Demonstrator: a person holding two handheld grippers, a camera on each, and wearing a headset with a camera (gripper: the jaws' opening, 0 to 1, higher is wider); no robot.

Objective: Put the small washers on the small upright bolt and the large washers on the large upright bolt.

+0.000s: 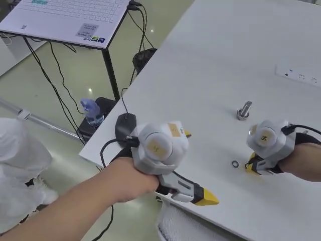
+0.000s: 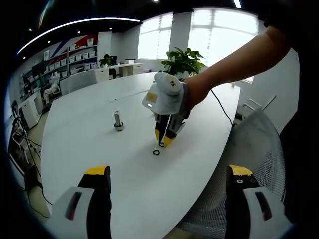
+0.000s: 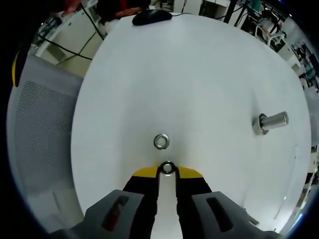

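- The right gripper (image 3: 168, 172) has its fingers almost together, nipping a washer (image 3: 168, 164) between the yellow tips, low over the white desk (image 1: 210, 60).
- A second washer (image 3: 161, 141) lies flat on the desk just beyond those tips and apart from them. In the head view it sits just left of the right gripper.
- One upright bolt (image 1: 244, 110) stands farther off on the desk, well apart from both washers. I cannot tell whether it is the small or the large one. The ring at its foot may be its own head or a washer already on it.
- The left gripper (image 2: 168, 174) hangs at the near edge of the desk, fingers wide apart with nothing between them.
- The step in hand looks like the pick-up of one washer.
- The next move calls for lifting the washer clear and carrying it to the far bolt. It should be kept flat, with its hole centred over the bolt's tip, before the fingers part. A ring this thin, held only at the tips, could tilt or slip.
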